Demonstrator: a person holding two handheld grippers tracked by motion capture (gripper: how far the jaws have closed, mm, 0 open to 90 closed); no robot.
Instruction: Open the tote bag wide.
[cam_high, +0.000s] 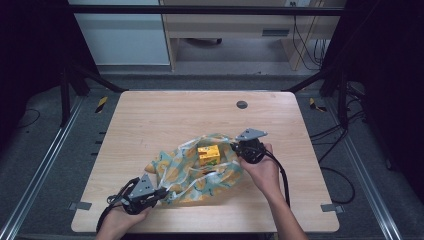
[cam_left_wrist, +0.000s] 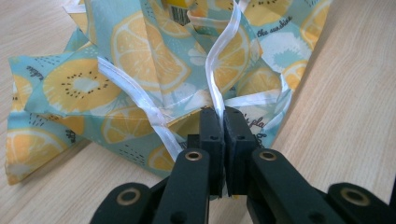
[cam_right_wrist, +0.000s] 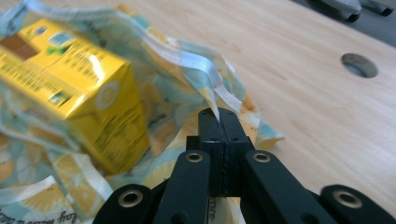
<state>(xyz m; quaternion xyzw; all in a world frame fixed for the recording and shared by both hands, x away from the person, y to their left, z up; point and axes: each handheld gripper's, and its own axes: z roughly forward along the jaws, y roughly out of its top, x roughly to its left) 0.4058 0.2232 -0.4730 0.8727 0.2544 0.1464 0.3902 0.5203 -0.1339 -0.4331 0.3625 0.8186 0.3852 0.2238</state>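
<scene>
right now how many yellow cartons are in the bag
1: a yellow carton sits in the open mouth of the fruit-print bag near the table's middle, beside the right gripper. The bag's folds could hide more.

So the bag (cam_high: 200, 172) I'm working with is a thin cloth one, pale teal, printed all over with orange and lemon slices, with white ribbon edging. It's lying crumpled and half spread out on the wood, stretched between my left gripper (cam_high: 159, 192) and my right gripper (cam_high: 235, 148). The ribbon trim (cam_left_wrist: 219, 70) runs straight into the closed left jaws, pinched tight. Another bit of white hem is clamped at the tip of the right jaws. A yellow carton (cam_right_wrist: 74, 88) sits tilted in the open mouth of the bag, just left of my right gripper, with small print and a barcode on its sides.
</scene>
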